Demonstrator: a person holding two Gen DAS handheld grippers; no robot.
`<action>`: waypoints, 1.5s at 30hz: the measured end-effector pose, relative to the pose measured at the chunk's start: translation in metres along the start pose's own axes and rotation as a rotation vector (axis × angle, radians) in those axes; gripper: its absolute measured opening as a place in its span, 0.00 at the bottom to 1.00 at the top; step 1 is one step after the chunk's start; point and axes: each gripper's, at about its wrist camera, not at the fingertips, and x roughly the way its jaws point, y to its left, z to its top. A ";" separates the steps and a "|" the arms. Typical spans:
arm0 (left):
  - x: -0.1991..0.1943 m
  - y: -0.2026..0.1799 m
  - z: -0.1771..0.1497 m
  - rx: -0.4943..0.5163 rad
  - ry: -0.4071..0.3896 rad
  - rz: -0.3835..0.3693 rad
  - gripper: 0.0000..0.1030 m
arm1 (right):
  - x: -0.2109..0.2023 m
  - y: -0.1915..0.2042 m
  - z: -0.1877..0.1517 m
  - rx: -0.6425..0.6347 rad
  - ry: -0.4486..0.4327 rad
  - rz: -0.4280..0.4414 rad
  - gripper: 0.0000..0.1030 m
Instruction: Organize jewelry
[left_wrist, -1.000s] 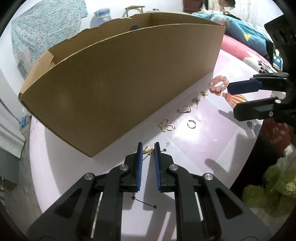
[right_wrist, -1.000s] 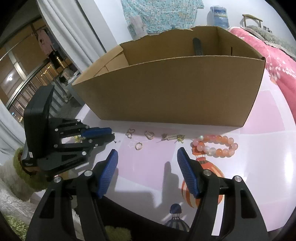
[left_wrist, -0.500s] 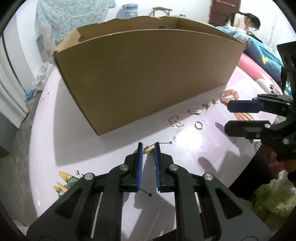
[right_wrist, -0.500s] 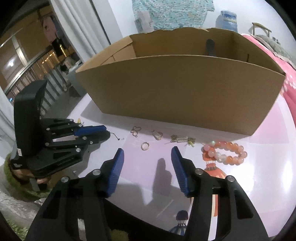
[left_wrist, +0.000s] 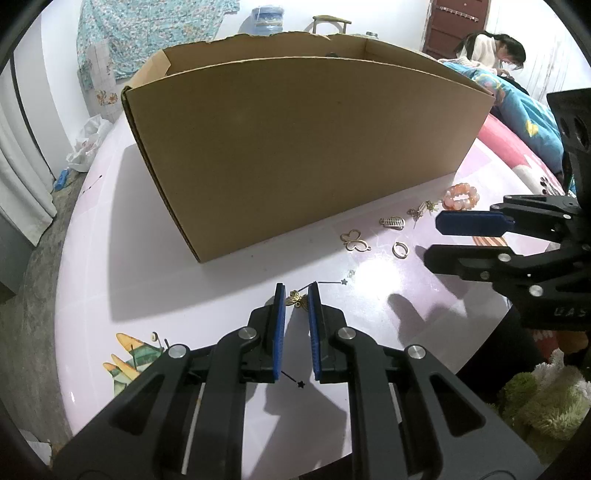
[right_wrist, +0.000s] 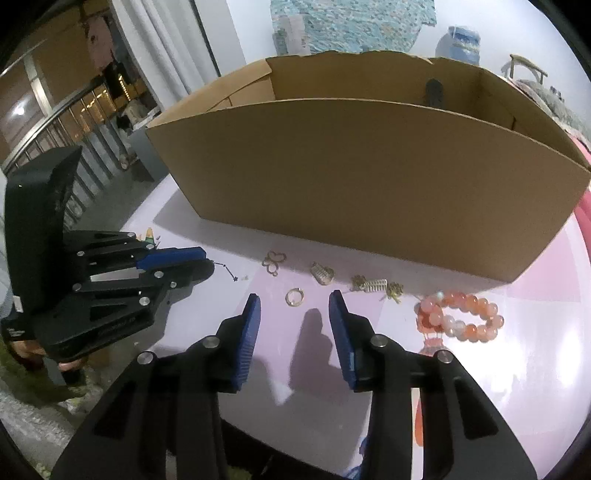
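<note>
gold butterfly charm (left_wrist: 298, 300) sits pinched between the blue pads of the left gripper (left_wrist: 297, 301), jaws narrow, near the table (left_wrist: 92, 266) front edge w/ a thin star chain (left_wrist: 328, 283) trailing right. right gripper (right_wrist: 294, 312) hangs wide, holding nothing, just short of a gold ring (right_wrist: 294, 296). further right: butterfly outline (left_wrist: 354, 240), comb charm (left_wrist: 392, 222), peach bead bracelet (right_wrist: 458, 318). cardboard box (left_wrist: 295, 147) stands behind, toward the table's back edge.

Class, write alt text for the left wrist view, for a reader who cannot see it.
The left gripper pinches a gold butterfly charm above a pale pink table, before a large cardboard box. At right, the open right gripper hovers near a gold ring and pink bead bracelet.
</note>
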 end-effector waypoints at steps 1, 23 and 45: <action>0.000 0.000 0.001 0.000 0.000 0.001 0.11 | 0.001 0.001 0.001 -0.008 -0.001 -0.002 0.36; 0.000 0.004 0.001 -0.019 0.000 -0.014 0.11 | 0.036 0.019 0.021 -0.261 0.017 0.006 0.27; -0.003 0.011 -0.003 -0.032 -0.011 -0.033 0.11 | 0.034 0.035 0.025 -0.139 0.019 -0.068 0.14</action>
